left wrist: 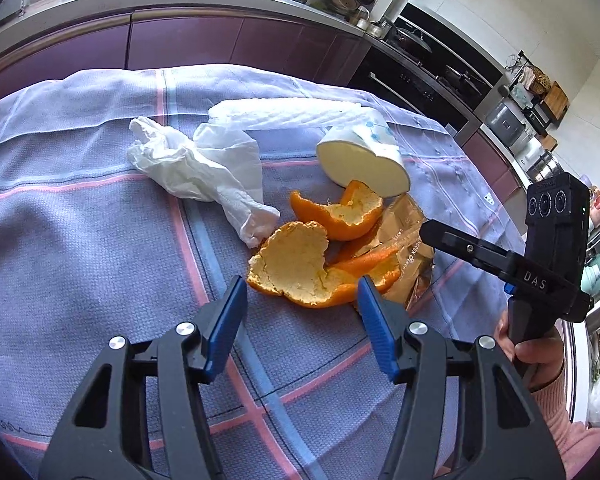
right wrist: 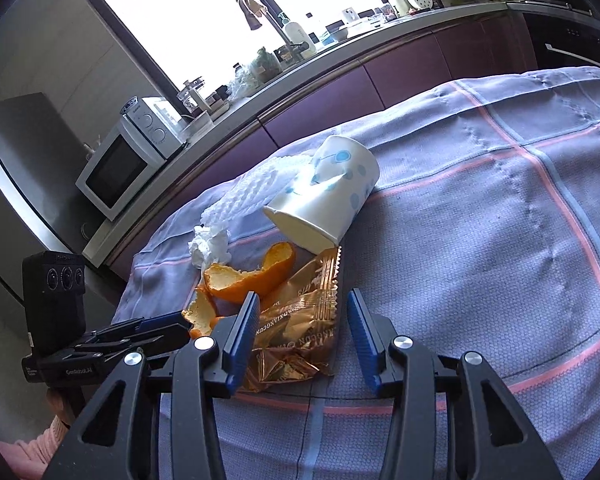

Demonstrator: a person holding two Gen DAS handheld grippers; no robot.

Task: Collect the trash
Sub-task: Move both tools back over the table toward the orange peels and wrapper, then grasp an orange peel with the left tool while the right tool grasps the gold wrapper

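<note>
A pile of trash lies on the checked tablecloth (left wrist: 80, 220). It holds orange peel (left wrist: 300, 264) (right wrist: 252, 276), a gold snack wrapper (left wrist: 408, 248) (right wrist: 300, 320), a crumpled white tissue (left wrist: 204, 168) (right wrist: 210, 246), a tipped paper cup with blue dots (left wrist: 364, 160) (right wrist: 328, 196) and white foam netting (left wrist: 292, 114) (right wrist: 256, 192). My left gripper (left wrist: 302, 312) is open and empty, its fingers either side of the near peel. My right gripper (right wrist: 302, 328) is open and empty, with the wrapper between its fingers. Each gripper shows from the side in the other view, the right one (left wrist: 432, 232) and the left one (right wrist: 168, 322).
Purple kitchen cabinets (left wrist: 180, 40) with a cluttered counter run behind the table. A microwave (right wrist: 116, 168) stands on the counter and an oven (left wrist: 420, 76) sits to the right. The cloth (right wrist: 500, 240) stretches right of the pile.
</note>
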